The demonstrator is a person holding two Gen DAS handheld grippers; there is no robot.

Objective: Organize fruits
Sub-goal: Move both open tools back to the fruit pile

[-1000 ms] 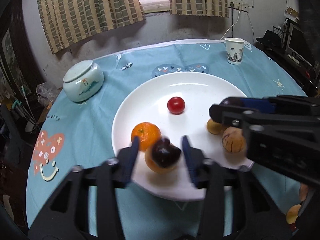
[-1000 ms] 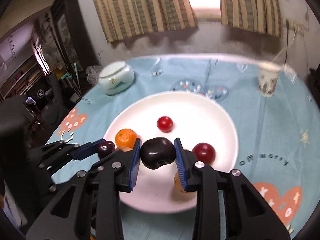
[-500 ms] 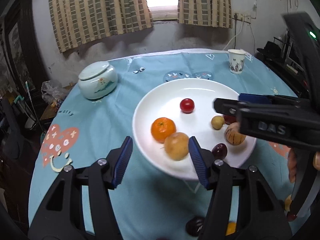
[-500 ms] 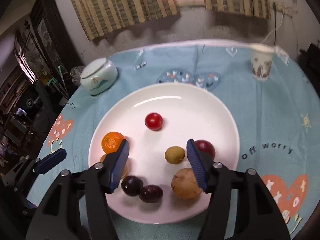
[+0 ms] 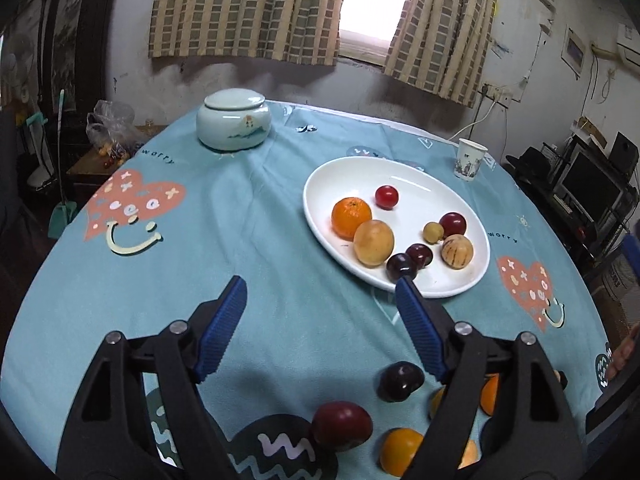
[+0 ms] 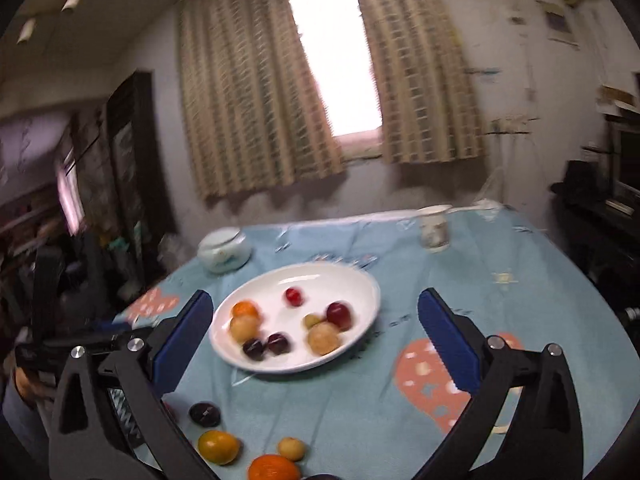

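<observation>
A white plate (image 5: 434,184) on the blue cloth holds an orange (image 5: 351,217), a small red fruit (image 5: 386,197), a yellow fruit (image 5: 373,242), two dark plums (image 5: 401,267) and several more. My left gripper (image 5: 320,282) hovers short of the plate's near-left rim, its jaws opening with nothing between them. Loose fruit lies below it: a dark plum (image 5: 400,381), a red plum (image 5: 341,425) and orange fruits (image 5: 400,451). My right gripper (image 6: 315,294) is drawn back and raised, its jaws opening wide and empty, with the plate (image 6: 360,280) ahead and a dark plum (image 6: 205,414) near its left finger.
A pale lidded ceramic jar (image 5: 233,124) stands at the table's far left and a paper cup (image 5: 470,159) at the far right. Shelves and electronics (image 5: 592,188) crowd the right side of the round table. A hand (image 5: 624,354) shows at the right edge.
Each gripper held a dark plum over the plate, let it go there and widened its jaws. Both then pulled back toward the near edge, and the right one tilted up.
</observation>
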